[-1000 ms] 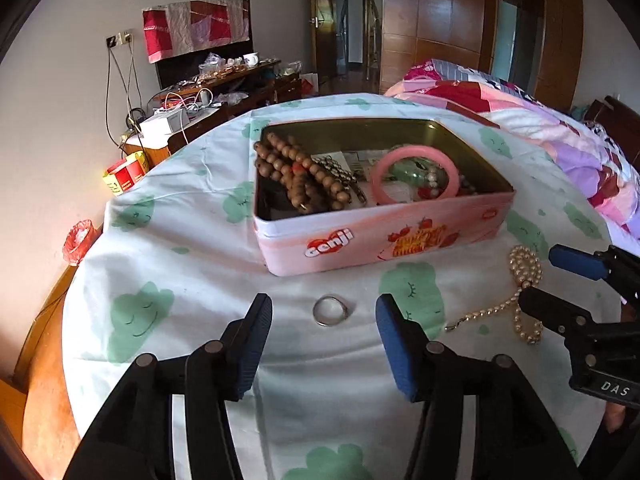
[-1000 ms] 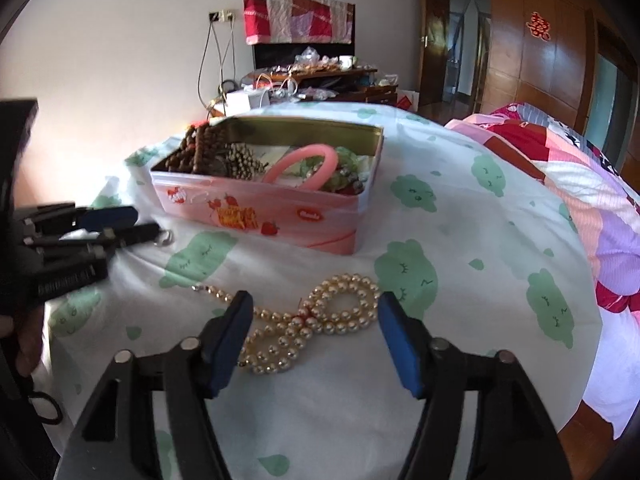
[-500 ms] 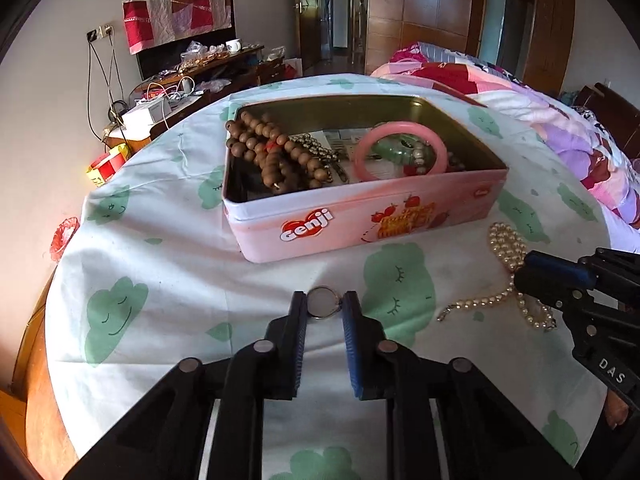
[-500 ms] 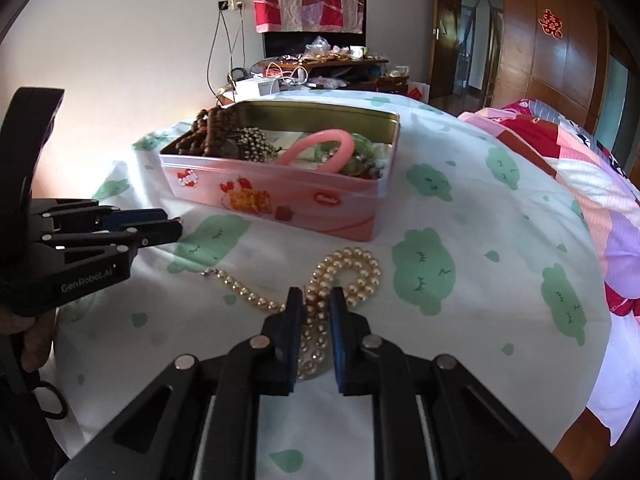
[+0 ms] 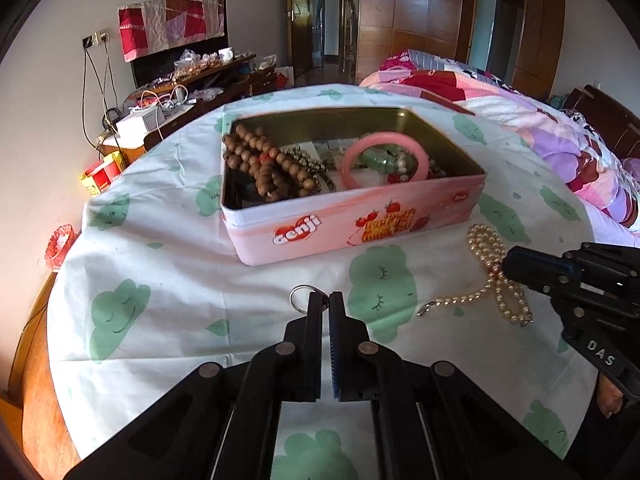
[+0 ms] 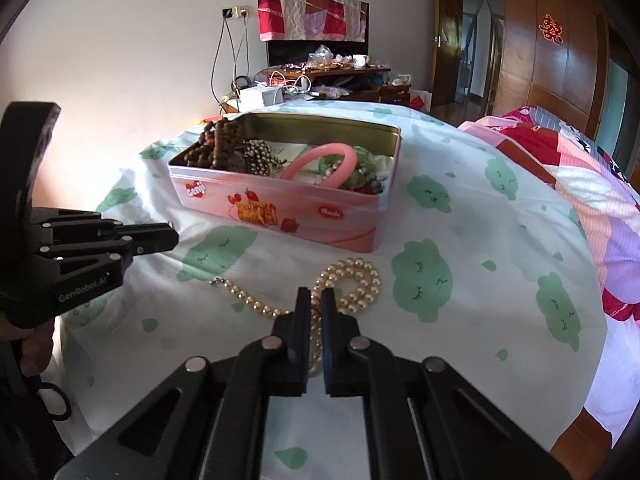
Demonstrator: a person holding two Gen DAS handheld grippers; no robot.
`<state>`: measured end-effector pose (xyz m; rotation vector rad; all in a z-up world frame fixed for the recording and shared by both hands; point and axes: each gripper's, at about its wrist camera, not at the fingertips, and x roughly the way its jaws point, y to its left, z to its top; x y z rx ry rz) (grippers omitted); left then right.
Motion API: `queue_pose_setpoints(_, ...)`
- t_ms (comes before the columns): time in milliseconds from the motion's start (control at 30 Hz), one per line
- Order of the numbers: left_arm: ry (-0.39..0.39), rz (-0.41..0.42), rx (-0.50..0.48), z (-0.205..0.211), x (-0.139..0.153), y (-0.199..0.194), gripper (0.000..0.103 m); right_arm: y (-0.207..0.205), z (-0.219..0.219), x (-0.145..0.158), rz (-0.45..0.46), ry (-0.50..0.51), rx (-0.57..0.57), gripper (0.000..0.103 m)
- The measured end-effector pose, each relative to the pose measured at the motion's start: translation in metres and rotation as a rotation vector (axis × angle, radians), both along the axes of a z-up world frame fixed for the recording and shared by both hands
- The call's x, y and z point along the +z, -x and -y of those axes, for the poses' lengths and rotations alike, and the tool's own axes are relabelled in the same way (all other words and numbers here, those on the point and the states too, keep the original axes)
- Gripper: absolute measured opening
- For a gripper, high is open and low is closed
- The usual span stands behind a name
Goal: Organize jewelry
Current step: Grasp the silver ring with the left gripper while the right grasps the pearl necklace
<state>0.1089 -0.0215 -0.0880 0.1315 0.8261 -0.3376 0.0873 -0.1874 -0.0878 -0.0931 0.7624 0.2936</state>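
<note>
Left gripper (image 5: pixel 329 300) clamped on edge of silver ring (image 5: pixel 301 295), jaws nearly together, ring poking out left of the tips, low over the desk (image 5: pixel 168 264). Ring sat just in front of the pink tin (image 5: pixel 360 224), apart from it.

Right gripper (image 6: pixel 316 296) pinched on the pearl necklace (image 6: pixel 352 284), jaws close with a strand of beads between them. Rest of necklace lay on the cloth: loop just beyond the tips, tail with clasp trailing toward the left gripper (image 6: pixel 160 238). Same necklace seen from left wrist (image 5: pixel 486 256), right of the ring and near the tin's front right corner, not touching; right gripper (image 5: pixel 520 266) over its middle.

Tin open, no lid in view, standing mid-desk on white cloth with green cloud print. Inside: brown wooden beads (image 5: pixel 264 168) piled at left end, a darker metallic bead string (image 5: pixel 310 164) beside them, pink bangle (image 5: pixel 384 160) leaning at right end over green pieces (image 5: pixel 378 160). Same contents from right wrist: tin (image 6: pixel 280 208), wooden beads (image 6: pixel 218 142), bangle (image 6: pixel 320 164).

Background: bed (image 5: pixel 540 120) with pink and purple quilt to the right of the desk, cluttered sideboard (image 5: pixel 192 80) against the far wall, wooden wardrobe (image 5: pixel 420 20) behind.
</note>
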Motion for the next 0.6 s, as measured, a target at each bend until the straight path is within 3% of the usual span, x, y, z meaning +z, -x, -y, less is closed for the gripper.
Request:
queue_pose_setpoints(400, 0.004, 0.051, 0.006, -0.002, 0.020, 0.005, 0.002, -0.004, 0.012, 0.010, 0.015, -0.021, -0.025, 0.007)
queue_pose_setpoints(433, 0.004, 0.047, 0.006, -0.002, 0.019, 0.004, 0.002, -0.006, 0.014, 0.009, 0.012, -0.024, -0.038, 0.016)
queue_pose_setpoints(467, 0.005, 0.042, 0.005, -0.002, 0.018, 0.004, 0.002, -0.008, 0.016, 0.007, -0.003, -0.032, -0.042, 0.032)
queue_pose_setpoints(533, 0.004, 0.039, 0.005, -0.002, 0.016, 0.004, 0.002, -0.012, 0.017, 0.003, -0.022, -0.045, -0.042, 0.046)
queue_pose_setpoints(600, 0.006, 0.037, 0.006, -0.001, 0.016, 0.004, 0.002, -0.015, 0.015, -0.001, -0.037, -0.045, -0.046, 0.047)
